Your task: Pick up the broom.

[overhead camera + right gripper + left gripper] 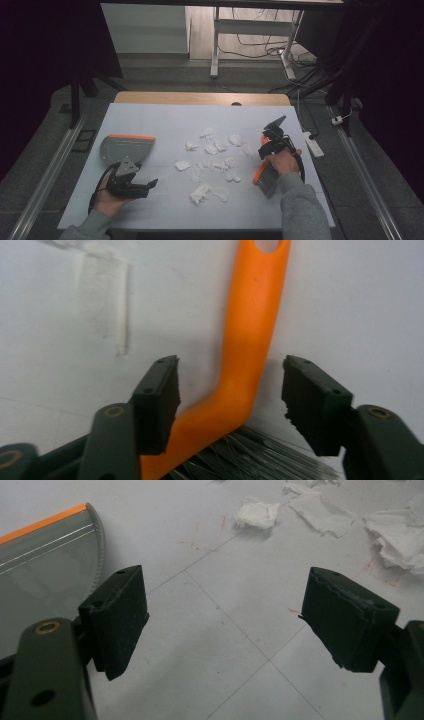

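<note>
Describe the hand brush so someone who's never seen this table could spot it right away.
Start at the white table and go to its right edge, past the torn paper scraps. The brush lies under the right gripper, the table's one thing with grey bristles and a bent orange handle.

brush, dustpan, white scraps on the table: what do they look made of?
Brush: handle looks like moulded plastic, smooth glossy orange; bristles are thin grey strands, probably synthetic.
Dustpan: likely plastic, dull grey, with an orange strip along one edge, possibly rubber.
Scraps: torn tissue or paper towel by the look, white, crumpled, with ragged edges.
</note>
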Action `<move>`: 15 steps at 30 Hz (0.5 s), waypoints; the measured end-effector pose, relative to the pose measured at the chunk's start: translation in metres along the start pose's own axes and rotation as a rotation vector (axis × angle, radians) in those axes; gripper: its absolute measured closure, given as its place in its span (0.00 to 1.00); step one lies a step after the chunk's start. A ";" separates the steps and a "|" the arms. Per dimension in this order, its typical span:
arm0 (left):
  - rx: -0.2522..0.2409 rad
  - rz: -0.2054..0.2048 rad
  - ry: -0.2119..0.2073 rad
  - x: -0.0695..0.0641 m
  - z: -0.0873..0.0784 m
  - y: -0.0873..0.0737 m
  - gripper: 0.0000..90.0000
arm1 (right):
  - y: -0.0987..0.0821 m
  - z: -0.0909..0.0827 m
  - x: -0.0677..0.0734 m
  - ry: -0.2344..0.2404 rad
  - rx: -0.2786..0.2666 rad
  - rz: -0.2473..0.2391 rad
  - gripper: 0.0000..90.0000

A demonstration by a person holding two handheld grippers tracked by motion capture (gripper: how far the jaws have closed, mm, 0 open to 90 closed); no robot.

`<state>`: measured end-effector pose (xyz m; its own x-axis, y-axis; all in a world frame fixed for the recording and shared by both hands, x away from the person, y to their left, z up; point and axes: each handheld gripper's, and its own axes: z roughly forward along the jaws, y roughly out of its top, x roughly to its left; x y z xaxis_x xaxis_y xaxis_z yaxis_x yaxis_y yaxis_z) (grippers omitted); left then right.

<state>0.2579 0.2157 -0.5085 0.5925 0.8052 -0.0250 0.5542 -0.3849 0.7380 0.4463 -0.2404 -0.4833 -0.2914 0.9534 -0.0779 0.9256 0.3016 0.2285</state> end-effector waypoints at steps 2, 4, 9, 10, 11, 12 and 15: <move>0.001 0.003 -0.001 0.000 0.000 0.000 0.22 | 0.000 0.002 -0.002 -0.008 0.012 0.010 0.50; 0.001 0.003 0.000 0.000 0.000 0.000 0.22 | -0.001 0.005 -0.004 0.012 0.025 0.033 0.56; -0.001 0.001 0.001 -0.001 -0.001 -0.001 0.22 | -0.002 0.005 -0.003 0.021 0.022 0.110 0.72; -0.002 0.003 0.001 -0.002 -0.002 -0.001 0.22 | -0.002 0.005 -0.003 0.021 0.022 0.110 0.72; -0.002 0.004 0.001 -0.002 -0.001 -0.001 0.22 | -0.003 0.005 -0.003 0.008 0.015 0.115 0.77; -0.002 0.004 0.001 -0.002 -0.001 -0.001 0.22 | -0.004 0.005 -0.005 0.015 0.011 0.118 0.78; 0.002 0.007 -0.001 -0.002 -0.001 -0.001 0.22 | -0.005 0.005 -0.008 0.035 0.006 0.120 0.78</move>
<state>0.2556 0.2145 -0.5084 0.5970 0.8020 -0.0200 0.5510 -0.3917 0.7368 0.4454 -0.2490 -0.4883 -0.1870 0.9822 -0.0166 0.9558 0.1858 0.2279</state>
